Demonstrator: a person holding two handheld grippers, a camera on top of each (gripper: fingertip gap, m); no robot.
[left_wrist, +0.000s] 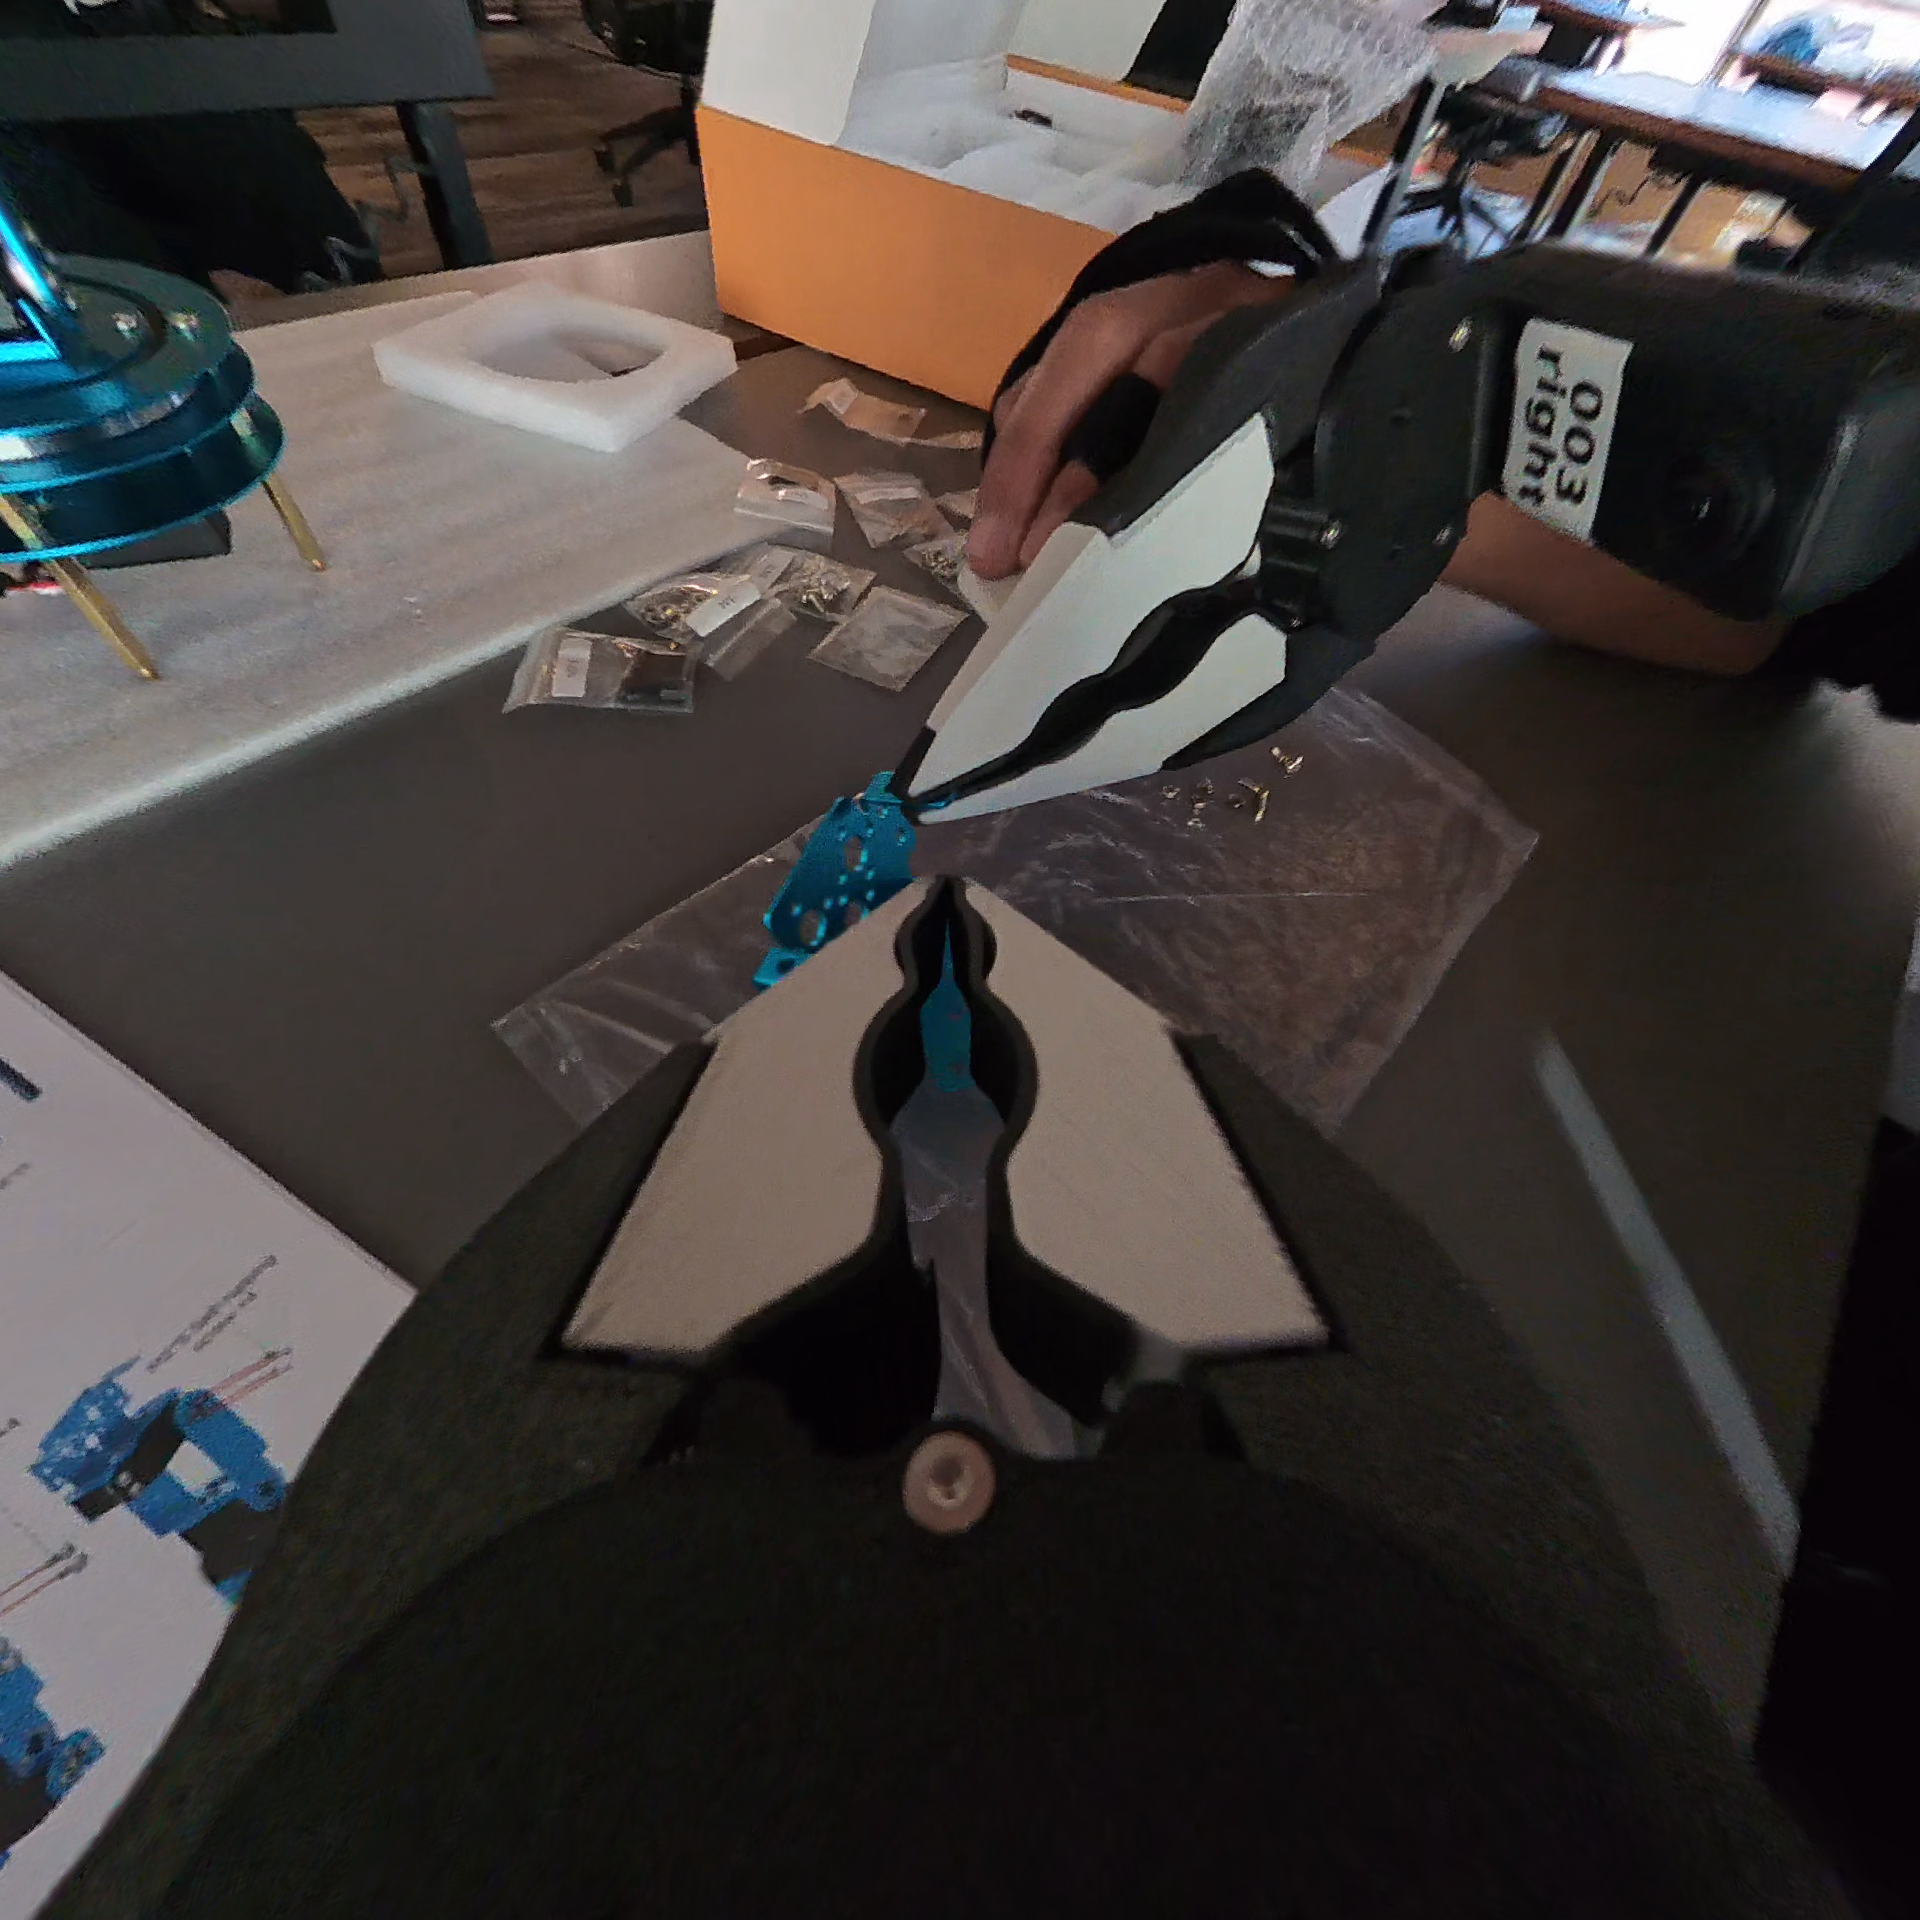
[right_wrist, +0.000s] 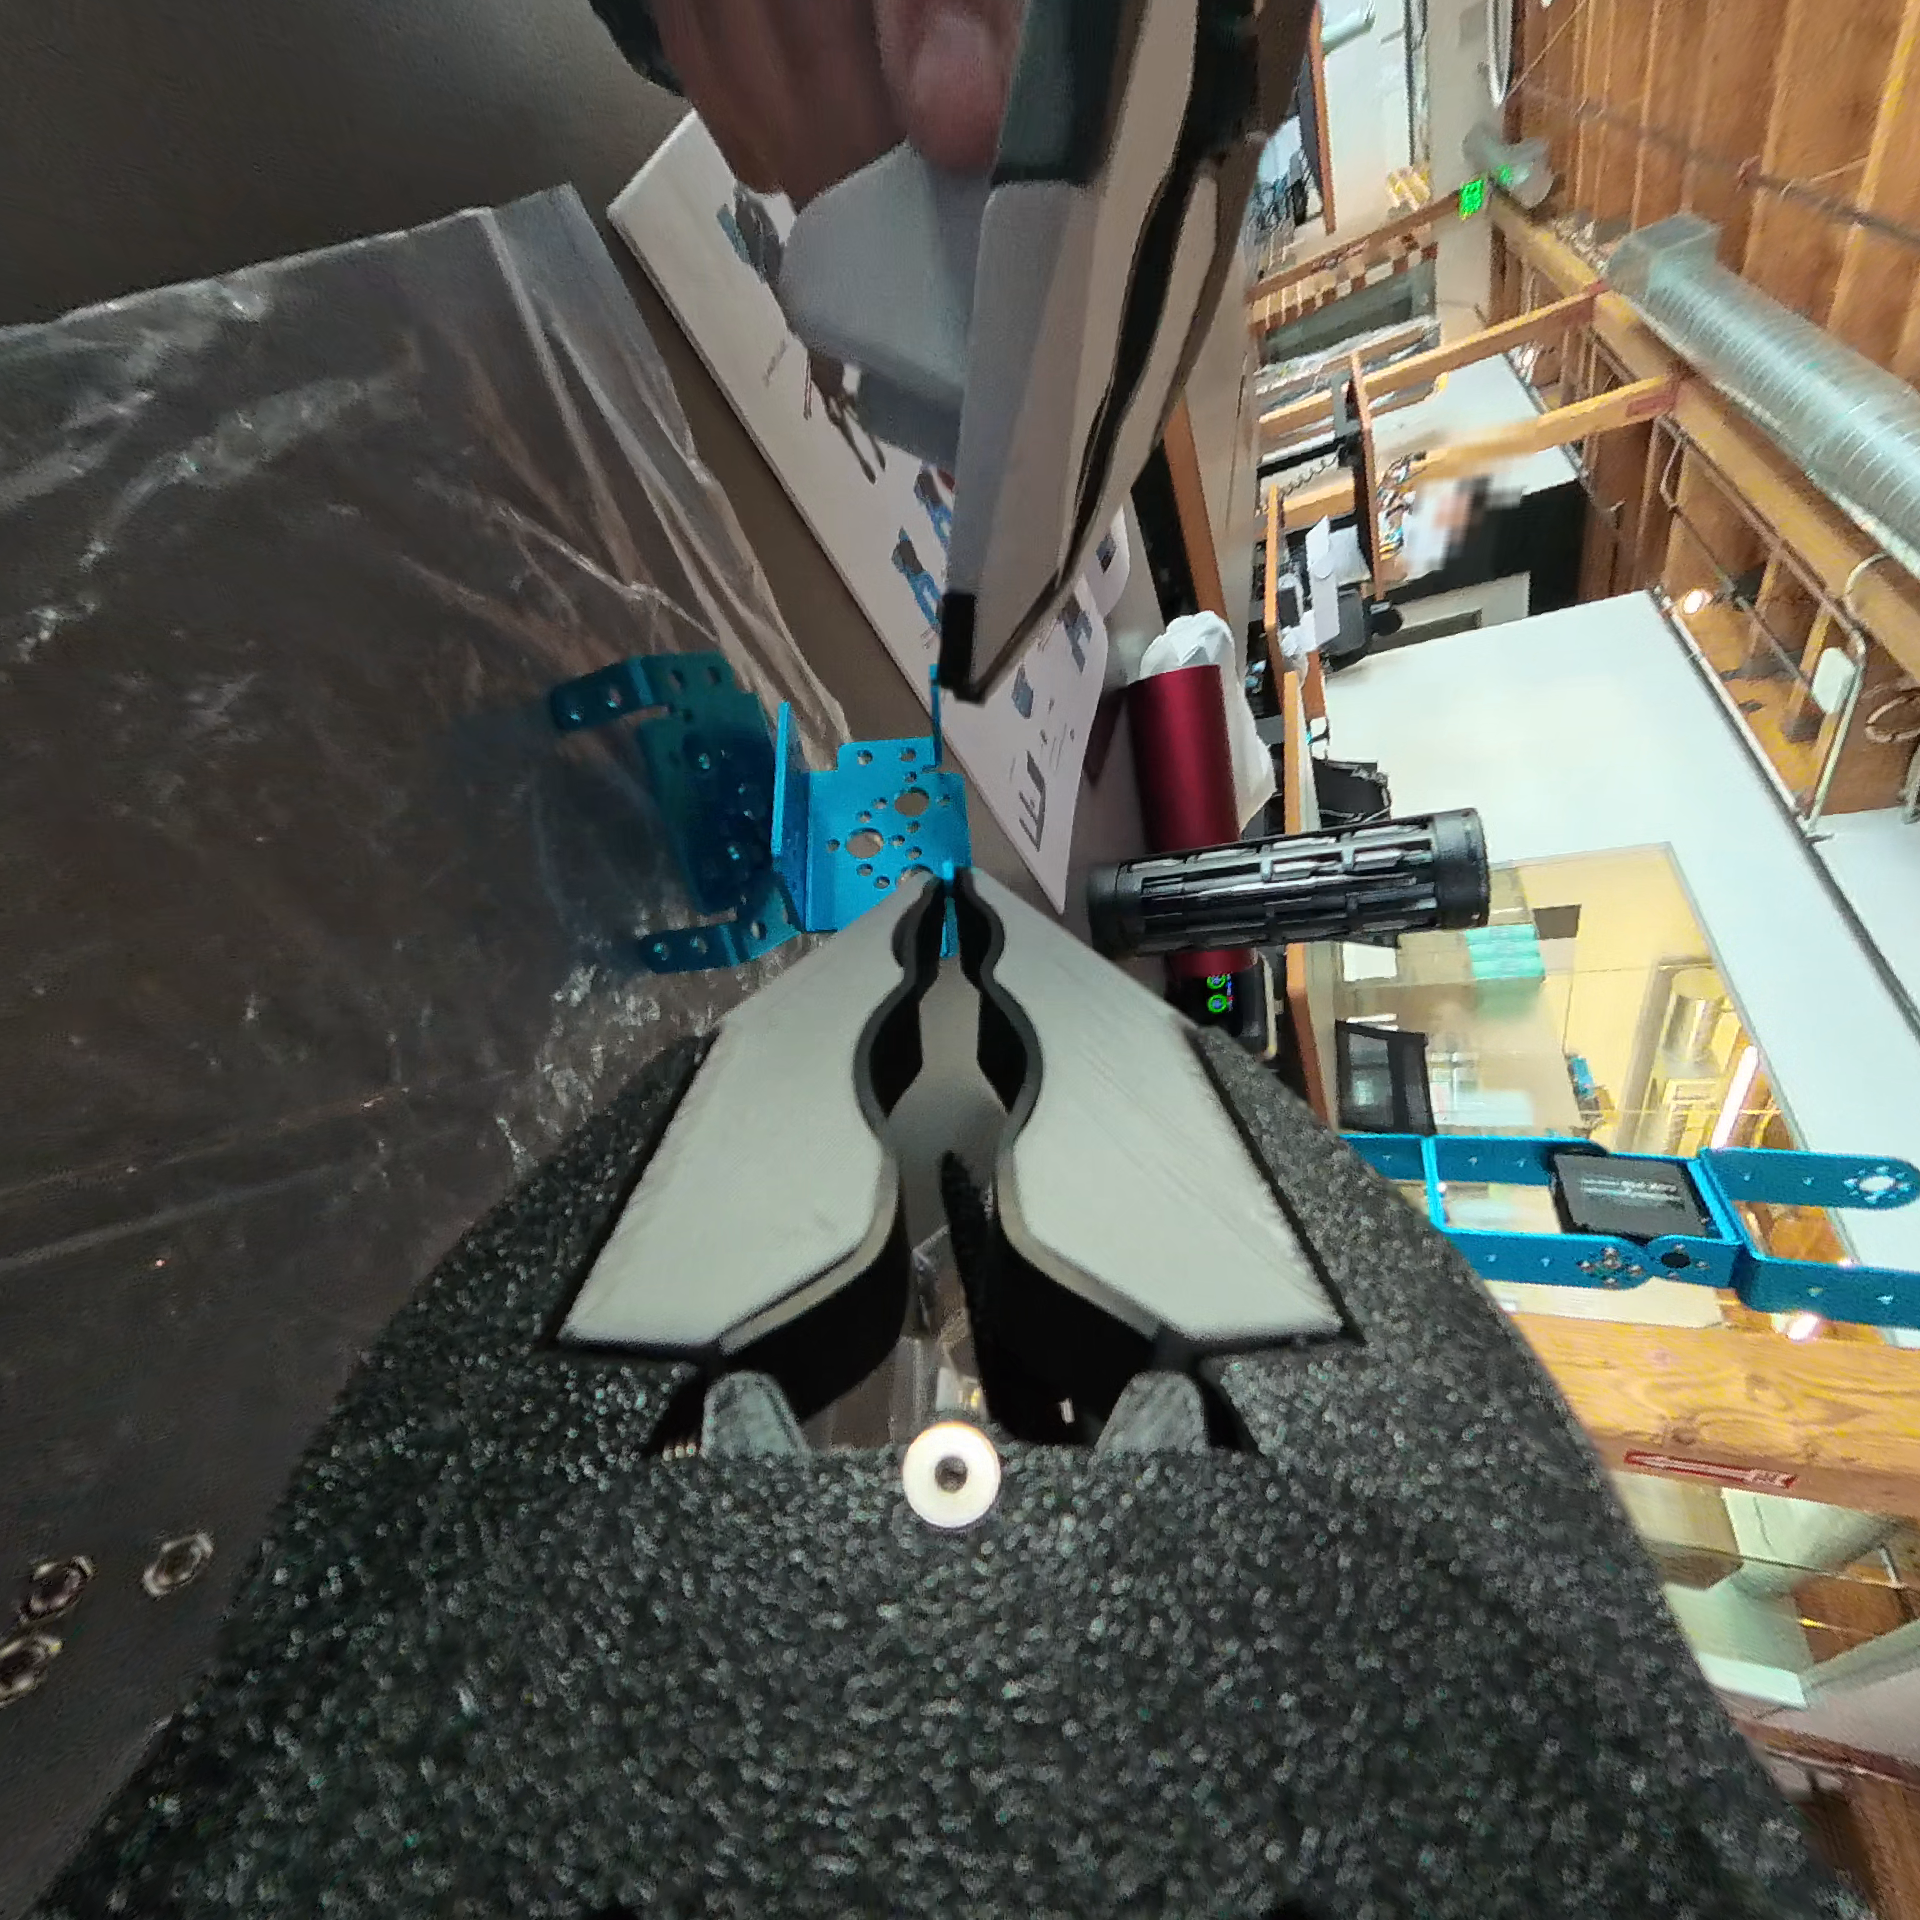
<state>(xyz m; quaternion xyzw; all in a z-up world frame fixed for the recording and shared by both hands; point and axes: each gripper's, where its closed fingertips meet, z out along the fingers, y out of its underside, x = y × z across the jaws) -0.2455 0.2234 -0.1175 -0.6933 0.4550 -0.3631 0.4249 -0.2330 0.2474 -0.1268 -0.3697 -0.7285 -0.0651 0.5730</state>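
Observation:
A bright blue perforated metal bracket (left_wrist: 831, 883) is held in the air between both grippers, just above a clear plastic bag (left_wrist: 1195, 914). My left gripper (left_wrist: 945, 888) is shut on one thin flange of it. The blue edge shows between its pads. My right gripper (right_wrist: 951, 883) is shut on the opposite flange of the same bracket (right_wrist: 873, 821). In the left wrist view the right gripper (left_wrist: 912, 802) comes in from the upper right. In the right wrist view the left gripper (right_wrist: 961, 681) comes down from above. A darker blue U-shaped bracket (right_wrist: 675, 790) sits right behind the held one.
Loose screws (left_wrist: 1236, 790) lie on the plastic bag. Small bags of hardware (left_wrist: 727, 623), a white foam piece (left_wrist: 551, 364), an orange box (left_wrist: 883, 260) and a blue round base (left_wrist: 125, 436) stand beyond. A printed sheet (left_wrist: 125, 1299) lies at the left. A red cylinder (right_wrist: 1184, 748) stands nearby. Left and right tips are no more than a few centimetres apart. Both grippers' tips are roughly 25 cm from the blue round base (left_wrist: 125, 436).

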